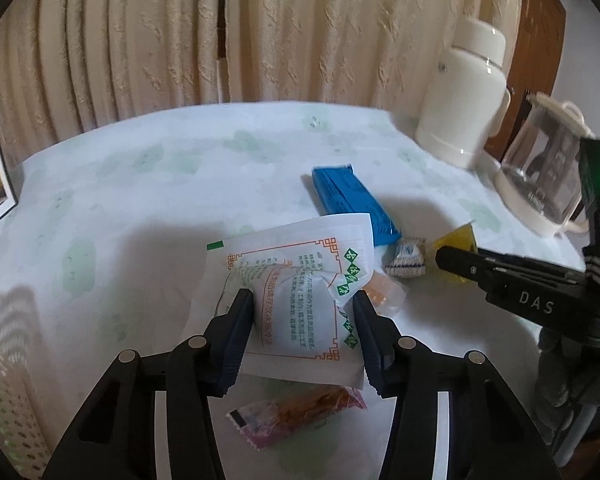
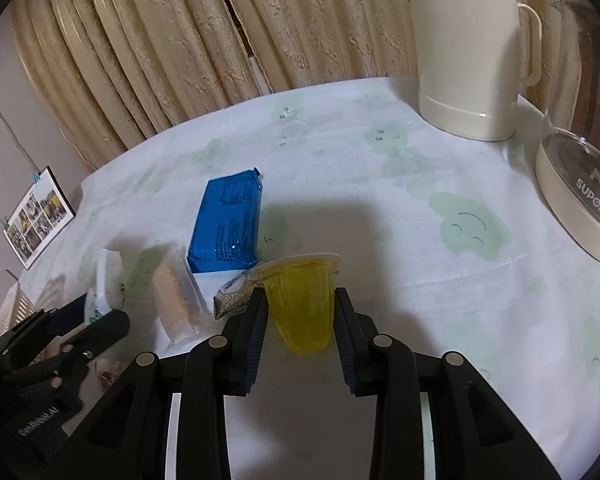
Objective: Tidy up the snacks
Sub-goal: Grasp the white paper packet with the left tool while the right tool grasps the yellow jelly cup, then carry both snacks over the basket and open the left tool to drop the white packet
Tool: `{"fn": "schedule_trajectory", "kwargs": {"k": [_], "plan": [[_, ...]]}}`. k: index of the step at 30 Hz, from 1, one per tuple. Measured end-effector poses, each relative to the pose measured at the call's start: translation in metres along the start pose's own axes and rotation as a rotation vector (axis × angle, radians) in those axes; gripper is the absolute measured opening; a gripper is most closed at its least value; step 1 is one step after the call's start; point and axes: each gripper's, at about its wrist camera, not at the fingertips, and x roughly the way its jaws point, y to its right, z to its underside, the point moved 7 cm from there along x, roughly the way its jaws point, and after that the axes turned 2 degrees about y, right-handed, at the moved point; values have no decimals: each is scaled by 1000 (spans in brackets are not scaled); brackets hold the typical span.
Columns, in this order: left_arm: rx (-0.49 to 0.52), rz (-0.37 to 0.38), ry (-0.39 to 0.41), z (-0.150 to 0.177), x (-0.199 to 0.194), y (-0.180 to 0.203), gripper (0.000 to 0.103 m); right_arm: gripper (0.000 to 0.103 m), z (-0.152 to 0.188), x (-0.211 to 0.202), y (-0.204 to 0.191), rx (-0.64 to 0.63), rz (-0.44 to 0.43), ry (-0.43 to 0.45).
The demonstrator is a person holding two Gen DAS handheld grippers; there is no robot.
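My left gripper (image 1: 302,310) is shut on a white snack packet (image 1: 300,264) with an orange border and green diamonds, held just above the table. My right gripper (image 2: 300,298) is shut on a yellow jelly cup (image 2: 304,304), whose lid end points away from me. In the left wrist view that cup (image 1: 458,238) peeks out behind the right gripper (image 1: 450,258). A blue packet (image 2: 228,224) lies flat beyond both grippers. A small blue-and-white candy (image 2: 236,292) sits beside the cup. A clear-wrapped beige cake (image 2: 176,308) lies left of it.
A red-orange snack packet (image 1: 300,410) lies under the left gripper, and an orange wrapped sweet (image 1: 384,294) to its right. A cream thermos jug (image 2: 468,48) and a glass kettle (image 2: 580,200) stand at the far right. A photo frame (image 2: 40,216) and a white basket (image 1: 8,364) are at the left.
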Motion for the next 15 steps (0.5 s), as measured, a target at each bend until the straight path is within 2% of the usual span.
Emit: {"fn": "schedule_trajectory", "kwargs": {"k": [9, 15], "plan": [[-34, -34, 121, -14, -47, -8, 50, 30, -4, -14, -4, 17, -44, 31], [-81, -152, 207, -18, -81, -34, 51, 30, -6, -23, -8, 20, -68, 49]]}}
